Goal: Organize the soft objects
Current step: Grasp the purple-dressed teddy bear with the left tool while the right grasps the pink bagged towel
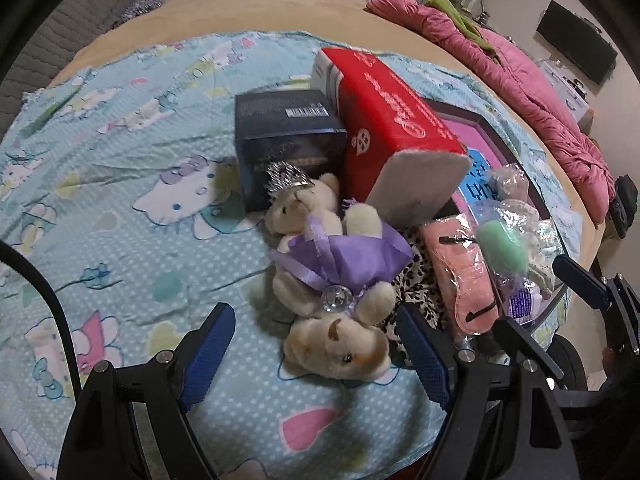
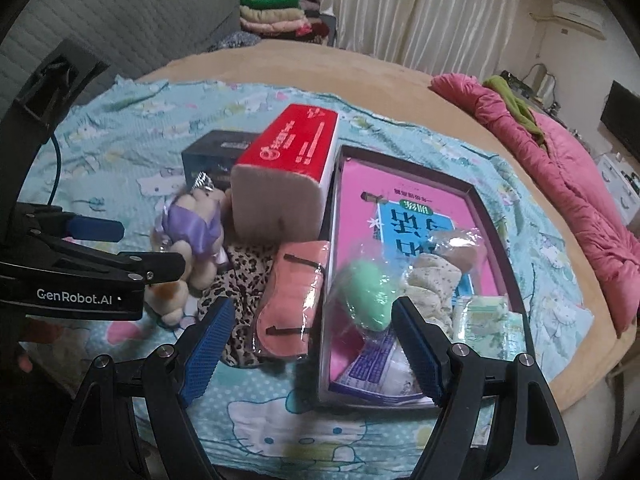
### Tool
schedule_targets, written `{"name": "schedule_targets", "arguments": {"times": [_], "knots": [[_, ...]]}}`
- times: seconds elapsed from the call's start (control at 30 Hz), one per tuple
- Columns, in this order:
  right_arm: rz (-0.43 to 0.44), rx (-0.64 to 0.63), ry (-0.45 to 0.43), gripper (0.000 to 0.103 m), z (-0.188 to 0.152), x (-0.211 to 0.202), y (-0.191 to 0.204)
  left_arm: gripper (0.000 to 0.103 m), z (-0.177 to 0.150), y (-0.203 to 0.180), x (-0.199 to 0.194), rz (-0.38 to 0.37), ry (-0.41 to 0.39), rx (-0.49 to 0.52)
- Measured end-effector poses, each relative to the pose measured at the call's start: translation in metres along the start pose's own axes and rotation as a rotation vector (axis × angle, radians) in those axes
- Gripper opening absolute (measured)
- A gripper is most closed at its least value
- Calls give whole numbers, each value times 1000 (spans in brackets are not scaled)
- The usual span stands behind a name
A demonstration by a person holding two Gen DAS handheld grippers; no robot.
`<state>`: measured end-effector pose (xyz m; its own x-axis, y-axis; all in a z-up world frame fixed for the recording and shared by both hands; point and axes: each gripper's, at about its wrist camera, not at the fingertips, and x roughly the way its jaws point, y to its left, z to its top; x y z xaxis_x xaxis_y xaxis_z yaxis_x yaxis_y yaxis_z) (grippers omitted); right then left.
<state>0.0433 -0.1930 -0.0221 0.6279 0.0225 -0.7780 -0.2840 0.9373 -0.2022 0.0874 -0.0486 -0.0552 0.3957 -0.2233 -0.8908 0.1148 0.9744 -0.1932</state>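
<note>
A cream teddy bear (image 1: 332,248) in a purple dress and silver crown lies on the cartoon-cat bedsheet (image 1: 120,184). Below it lies a small cream plush animal (image 1: 340,350), its head between the wide-apart blue pads of my left gripper (image 1: 318,356), which is open and touches nothing. My right gripper (image 2: 316,348) is open too, above a bagged pink eye mask (image 2: 288,300) and a bagged green soft item (image 2: 368,300). A leopard-print cloth (image 2: 244,272) lies beside the mask. Each gripper shows in the other's view: the left gripper (image 2: 132,248), the right gripper (image 1: 548,312).
A red tissue pack (image 1: 392,120) leans on a dark blue box (image 1: 288,136) behind the toys. A dark shallow box (image 2: 408,169) holds a pink book and several bagged soft items. A pink quilt (image 2: 580,200) lies along the bed's right edge. Folded clothes are stacked at the back.
</note>
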Motion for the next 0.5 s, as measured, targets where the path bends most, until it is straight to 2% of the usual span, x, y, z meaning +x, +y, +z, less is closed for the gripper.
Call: {"name": "schedule_targets", "arguments": {"times": [0.17, 0.5], "knots": [[-21, -25, 11, 82, 3, 8, 6, 82, 1, 11, 18, -19, 50, -50], [-122, -132, 50, 82, 9, 35, 28, 77, 1, 30, 24, -112, 45, -88]]}}
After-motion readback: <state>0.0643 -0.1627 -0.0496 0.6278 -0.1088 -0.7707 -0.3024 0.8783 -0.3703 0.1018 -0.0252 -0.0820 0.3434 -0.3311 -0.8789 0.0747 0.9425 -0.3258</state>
